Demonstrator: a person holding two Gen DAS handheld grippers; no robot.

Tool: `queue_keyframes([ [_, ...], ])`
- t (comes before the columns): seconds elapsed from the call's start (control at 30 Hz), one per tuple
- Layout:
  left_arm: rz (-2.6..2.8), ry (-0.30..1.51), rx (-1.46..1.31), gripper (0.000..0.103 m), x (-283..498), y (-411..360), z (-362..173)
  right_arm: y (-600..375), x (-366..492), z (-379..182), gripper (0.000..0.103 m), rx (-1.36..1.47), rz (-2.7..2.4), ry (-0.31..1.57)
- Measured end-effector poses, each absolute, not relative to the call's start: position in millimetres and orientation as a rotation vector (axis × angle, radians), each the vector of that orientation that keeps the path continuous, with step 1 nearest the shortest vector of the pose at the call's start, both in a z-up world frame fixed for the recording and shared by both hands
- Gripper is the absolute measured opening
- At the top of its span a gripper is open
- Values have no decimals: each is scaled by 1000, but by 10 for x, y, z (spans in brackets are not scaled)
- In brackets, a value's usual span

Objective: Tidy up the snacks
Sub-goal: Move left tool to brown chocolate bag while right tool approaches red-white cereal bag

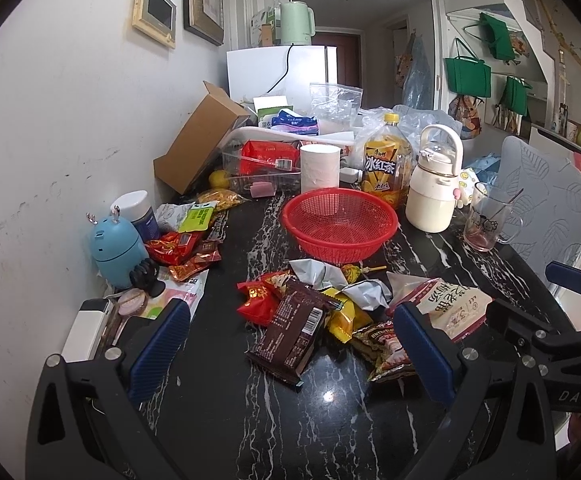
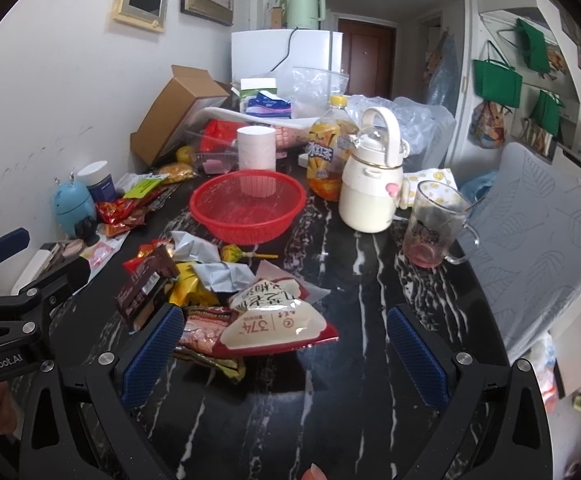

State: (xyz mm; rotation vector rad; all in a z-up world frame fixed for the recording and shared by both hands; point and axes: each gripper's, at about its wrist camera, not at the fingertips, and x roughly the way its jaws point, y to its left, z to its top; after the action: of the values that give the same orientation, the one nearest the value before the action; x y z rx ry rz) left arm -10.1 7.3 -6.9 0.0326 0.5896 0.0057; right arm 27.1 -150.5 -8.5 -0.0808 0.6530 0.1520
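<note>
A pile of snack packets lies on the black marble table (image 1: 230, 420), in front of an empty red basket (image 1: 340, 224), which also shows in the right wrist view (image 2: 248, 206). The pile holds a brown chocolate packet (image 1: 290, 334), a red packet (image 1: 258, 300), a yellow packet (image 1: 344, 318), a white-and-red bag (image 2: 278, 320) and a lollipop (image 2: 236, 254). My left gripper (image 1: 290, 344) is open, its blue pads either side of the brown packet, a little short of it. My right gripper (image 2: 282, 352) is open and empty, just short of the white-and-red bag.
More snack packets (image 1: 178, 246) lie by the wall beside a blue figure (image 1: 116, 248) and a jar (image 1: 136, 210). Behind the basket stand a paper roll (image 1: 319, 168), an iced-tea bottle (image 1: 386, 160), a cream kettle (image 1: 434, 184), a glass mug (image 1: 486, 218), a cardboard box (image 1: 198, 140) and a clear box (image 1: 258, 168).
</note>
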Motion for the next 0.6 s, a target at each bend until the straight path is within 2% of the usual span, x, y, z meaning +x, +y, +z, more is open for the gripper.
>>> queue_keyframes([
  [0.6, 31, 698, 16, 103, 230, 322, -452, -1359, 741, -449, 103, -80, 157, 701],
])
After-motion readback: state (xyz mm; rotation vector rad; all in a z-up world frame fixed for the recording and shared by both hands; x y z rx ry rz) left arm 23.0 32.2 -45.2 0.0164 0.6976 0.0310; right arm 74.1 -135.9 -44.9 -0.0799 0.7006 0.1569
